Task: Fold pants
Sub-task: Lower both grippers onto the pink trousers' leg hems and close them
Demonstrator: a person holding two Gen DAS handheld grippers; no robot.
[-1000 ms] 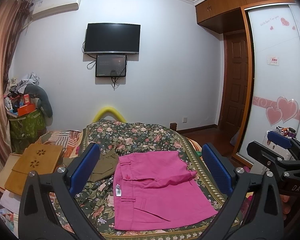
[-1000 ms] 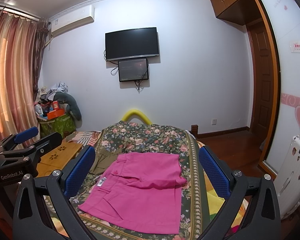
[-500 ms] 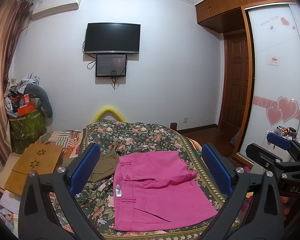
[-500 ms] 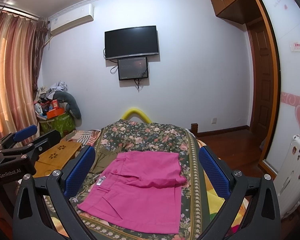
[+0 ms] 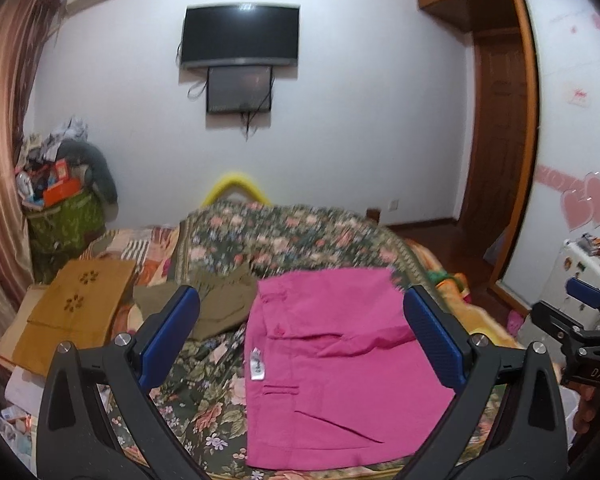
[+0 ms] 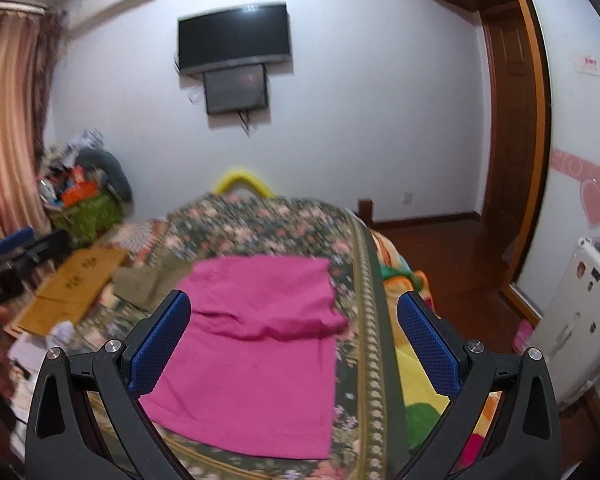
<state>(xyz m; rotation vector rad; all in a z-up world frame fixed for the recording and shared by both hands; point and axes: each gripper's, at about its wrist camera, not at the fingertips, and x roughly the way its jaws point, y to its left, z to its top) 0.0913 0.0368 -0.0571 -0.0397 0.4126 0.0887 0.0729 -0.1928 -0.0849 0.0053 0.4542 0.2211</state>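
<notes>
on the bed's floral cover (image 5: 284,240), going left to right: a tan perforated board (image 5: 80,304) at the edge, an olive garment (image 5: 220,304) beside it, then the pink pants (image 5: 340,372) lying folded and flat, white tag showing. the left gripper (image 5: 300,336) hovers above them, jaws spread wide, holding nothing. the right gripper (image 6: 294,344) likewise gapes wide and empty over the pants (image 6: 256,340).
</notes>
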